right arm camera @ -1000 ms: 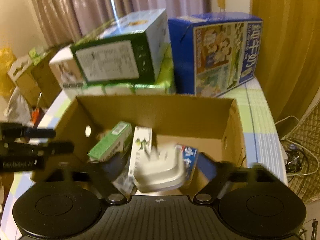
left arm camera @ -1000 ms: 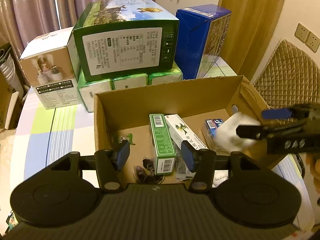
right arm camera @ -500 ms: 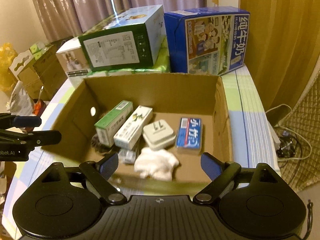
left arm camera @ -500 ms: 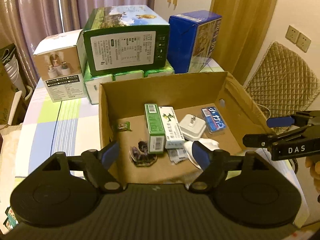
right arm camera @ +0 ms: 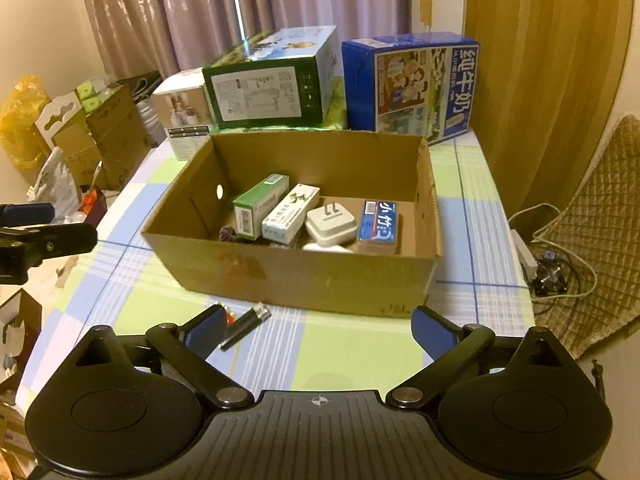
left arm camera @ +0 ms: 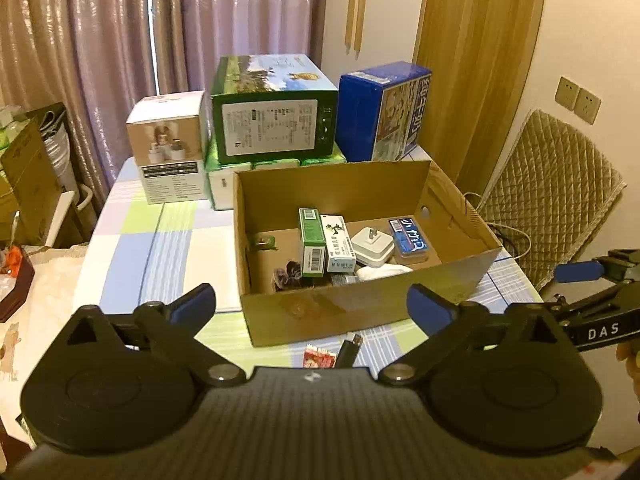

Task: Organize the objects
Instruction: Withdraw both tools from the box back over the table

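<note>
While your left gripper [left arm camera: 311, 304] hovers short of the cardboard box [right arm camera: 288, 268], its fingers spread and empty, the box holds, left to right, a green carton [right arm camera: 260, 210], a white carton [right arm camera: 290, 214], a white plug adapter [right arm camera: 331, 225] and a blue pack [right arm camera: 379, 226]; a black lighter [right arm camera: 245, 326] lies on the checked surface [right arm camera: 360, 344] before it; your right gripper [right arm camera: 318, 330] also gapes wide, holding nothing.

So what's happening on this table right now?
A person is sorting small items into the cardboard box with two handheld grippers. Both the left gripper and right gripper are open and empty, held back from the box. Inside lie a green carton, a white charger and a blue pack. A black lighter lies on the tablecloth outside.
</note>
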Demonstrator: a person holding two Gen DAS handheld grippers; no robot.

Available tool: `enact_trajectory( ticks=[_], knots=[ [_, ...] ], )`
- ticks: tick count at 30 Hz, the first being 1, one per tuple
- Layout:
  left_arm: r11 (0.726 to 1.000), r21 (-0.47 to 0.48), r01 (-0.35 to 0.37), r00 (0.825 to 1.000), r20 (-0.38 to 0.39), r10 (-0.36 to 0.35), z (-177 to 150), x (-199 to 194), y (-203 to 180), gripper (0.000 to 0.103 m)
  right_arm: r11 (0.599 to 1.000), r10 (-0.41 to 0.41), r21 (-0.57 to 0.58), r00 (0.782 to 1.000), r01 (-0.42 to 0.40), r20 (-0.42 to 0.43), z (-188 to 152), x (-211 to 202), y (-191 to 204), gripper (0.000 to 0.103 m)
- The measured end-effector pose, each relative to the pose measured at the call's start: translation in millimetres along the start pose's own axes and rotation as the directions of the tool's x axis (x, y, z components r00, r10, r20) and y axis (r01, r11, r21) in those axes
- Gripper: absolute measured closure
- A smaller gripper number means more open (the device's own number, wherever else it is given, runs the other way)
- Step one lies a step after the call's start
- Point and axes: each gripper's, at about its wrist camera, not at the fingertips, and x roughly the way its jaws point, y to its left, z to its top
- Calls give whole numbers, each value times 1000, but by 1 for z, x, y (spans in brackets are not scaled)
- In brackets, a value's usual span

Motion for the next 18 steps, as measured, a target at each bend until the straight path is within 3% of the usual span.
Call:
enact_trajectory(
  ticks=[9,18],
  knots=[
    [1000,6,-5,1000,7,5,-33,-41,-4,1,1000,-8,21,1000,7,24,-29,-38,11,2],
    [1000,-1,-20,1000,-10,20,-62,-60,1,1,999,10,41,1000,-10,1,-54,-45,20,2]
  ],
)
